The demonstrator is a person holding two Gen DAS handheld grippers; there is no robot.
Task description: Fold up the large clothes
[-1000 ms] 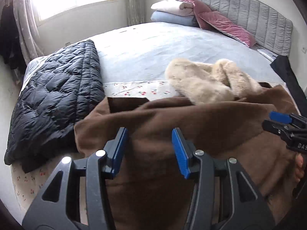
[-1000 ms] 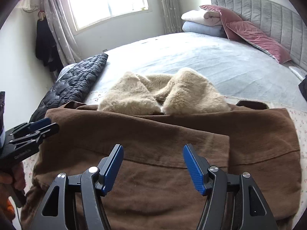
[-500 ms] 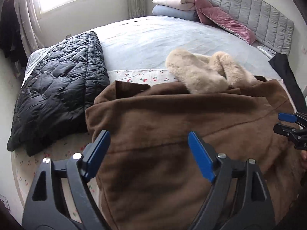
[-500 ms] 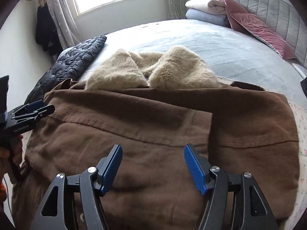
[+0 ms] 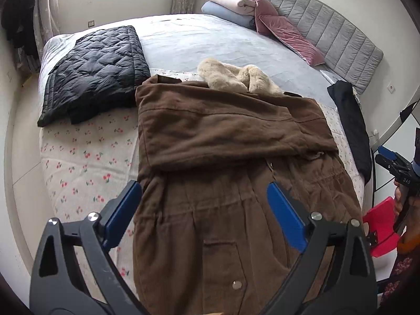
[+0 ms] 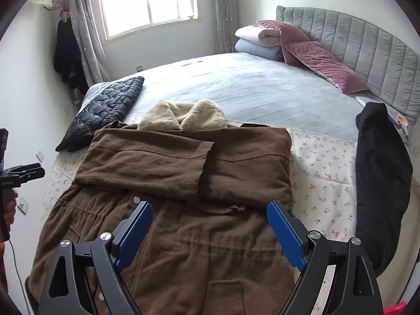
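The brown coat lies flat on the near part of the bed, its two sleeves folded across the chest and its tan fur hood at the far end, toward the grey blanket. The left gripper hangs above the coat's lower half, its blue pads spreading wider with nothing caught between them; the cloth lies well below. The right gripper is likewise released and opening over the waist area, clear of the fabric, its pads empty. Each gripper also shows at the edge of the other's view, with part of a hand on its handle. A black quilted jacket lies folded to the far left on the cherry-print sheet, and a black garment drapes over the right edge of the bed. Folded bedding and pink pillows are stacked by the grey headboard. The coat's near hem is cut off by the frame and hidden behind the gripper bodies; a red object at the right edge is hard to make out.
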